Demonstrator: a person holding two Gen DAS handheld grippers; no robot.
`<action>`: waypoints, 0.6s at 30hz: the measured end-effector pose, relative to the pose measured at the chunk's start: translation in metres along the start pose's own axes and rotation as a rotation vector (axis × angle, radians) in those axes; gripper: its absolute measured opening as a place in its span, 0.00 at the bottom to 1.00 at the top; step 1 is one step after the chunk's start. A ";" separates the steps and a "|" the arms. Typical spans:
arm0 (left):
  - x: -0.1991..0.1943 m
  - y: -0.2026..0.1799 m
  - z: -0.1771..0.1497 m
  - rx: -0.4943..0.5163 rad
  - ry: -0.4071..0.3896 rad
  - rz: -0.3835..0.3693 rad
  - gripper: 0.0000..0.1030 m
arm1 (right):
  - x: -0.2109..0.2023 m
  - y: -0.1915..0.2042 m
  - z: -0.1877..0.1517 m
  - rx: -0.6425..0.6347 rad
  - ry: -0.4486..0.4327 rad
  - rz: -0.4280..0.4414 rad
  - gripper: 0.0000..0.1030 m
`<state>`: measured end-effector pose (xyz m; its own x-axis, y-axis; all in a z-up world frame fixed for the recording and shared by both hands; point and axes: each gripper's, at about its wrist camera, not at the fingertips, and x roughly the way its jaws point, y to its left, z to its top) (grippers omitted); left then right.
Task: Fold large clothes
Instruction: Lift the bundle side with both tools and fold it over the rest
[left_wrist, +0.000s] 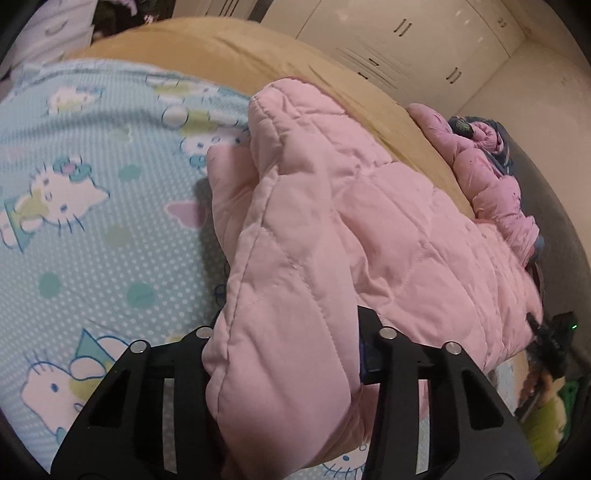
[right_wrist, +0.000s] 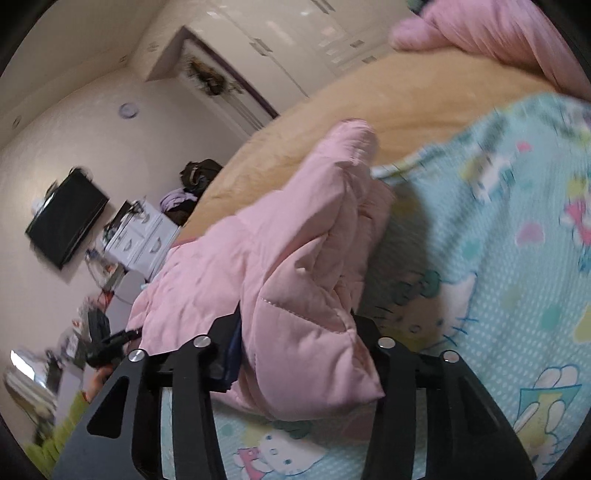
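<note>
Black gripper arms fill the bottom of both views. Between the two fingers of the left gripper (left_wrist: 288, 354) sits a thick fold of a pink quilted jacket (left_wrist: 332, 229); the padded cloth fills the whole gap and bulges out above and below it, so the fingers are closed on it as far as the bulk allows. From there the jacket runs up and to the right across the bed, with a rounded folded edge at the top and a bunched, wrinkled part at the far right, next to a bit of dark patterned cloth (left_wrist: 498, 136).

The right gripper (right_wrist: 295, 347) likewise has a puffy corner of the jacket (right_wrist: 295, 258) pinched between its fingers, the cloth spilling over the gap and hanging a little below it. The rest of the jacket trails away to the left and up toward a raised, rounded end.

Under the jacket lies a light blue sheet (left_wrist: 92, 221) printed with cartoon cats and dots, and past it a tan blanket (left_wrist: 221, 55) covers the far part of the bed. White wardrobe doors (left_wrist: 406, 40) stand behind the bed. In the right wrist view a dark screen (right_wrist: 66, 218) hangs on the pale wall, with white boxes (right_wrist: 140, 236) just beside it, and the picture is blurred at its edges.
</note>
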<state>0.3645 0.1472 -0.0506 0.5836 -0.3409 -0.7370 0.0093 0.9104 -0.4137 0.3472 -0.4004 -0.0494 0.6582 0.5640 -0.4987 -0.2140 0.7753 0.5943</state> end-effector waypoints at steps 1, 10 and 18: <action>-0.004 0.000 0.000 0.011 -0.004 0.003 0.32 | -0.003 0.005 -0.001 -0.017 0.002 0.001 0.40; -0.033 0.007 -0.014 0.050 -0.027 0.010 0.32 | -0.026 0.053 -0.028 -0.109 -0.002 0.048 0.39; -0.060 0.012 -0.039 0.069 -0.035 -0.001 0.31 | -0.043 0.065 -0.051 -0.113 0.000 0.058 0.39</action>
<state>0.2977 0.1693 -0.0321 0.6117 -0.3347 -0.7168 0.0650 0.9243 -0.3762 0.2682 -0.3600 -0.0212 0.6422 0.6090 -0.4656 -0.3318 0.7684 0.5473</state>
